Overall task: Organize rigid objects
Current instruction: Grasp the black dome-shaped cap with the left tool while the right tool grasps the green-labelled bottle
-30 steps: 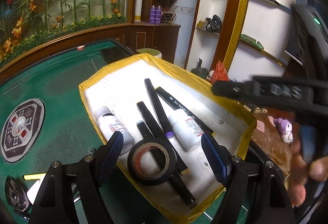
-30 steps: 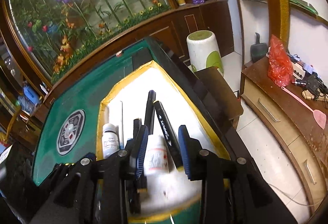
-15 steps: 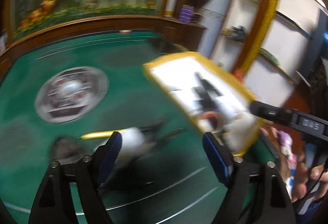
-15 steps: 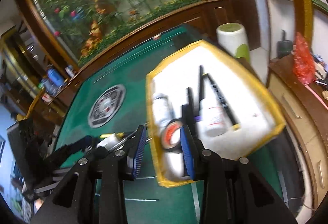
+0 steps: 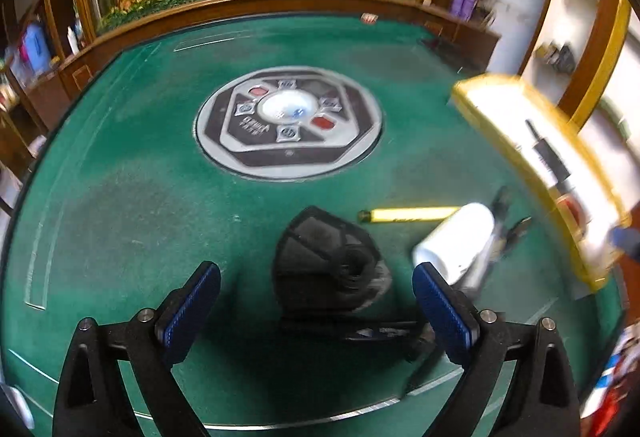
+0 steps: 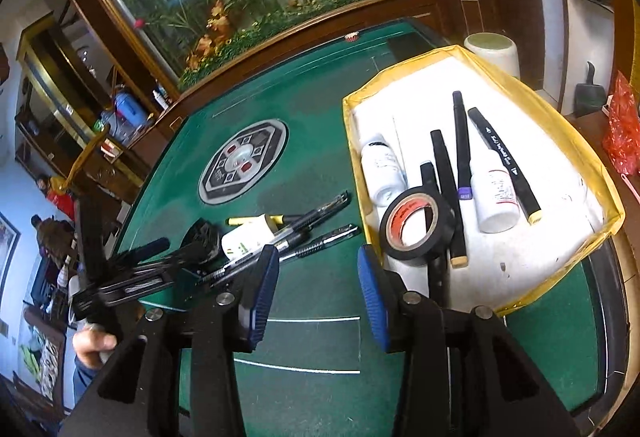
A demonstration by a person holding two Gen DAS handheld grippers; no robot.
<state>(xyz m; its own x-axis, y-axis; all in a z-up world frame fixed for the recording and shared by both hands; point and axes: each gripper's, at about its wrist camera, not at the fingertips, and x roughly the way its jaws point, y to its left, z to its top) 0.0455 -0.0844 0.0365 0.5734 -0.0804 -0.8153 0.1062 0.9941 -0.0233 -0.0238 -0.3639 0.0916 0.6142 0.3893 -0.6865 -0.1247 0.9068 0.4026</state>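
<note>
Presently the left tool (image 5: 316, 301) stands released over the black object (image 5: 328, 261) on the bench (image 5: 140, 197); it should centre before clenching; the right tool (image 6: 316, 293) is released and empty

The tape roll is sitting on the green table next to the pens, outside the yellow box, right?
Not quite. The tape roll is inside the yellow box, resting on the black markers there, as the right wrist view shows. The pens do lie outside the box on the green table, but the tape is not with them.
</note>
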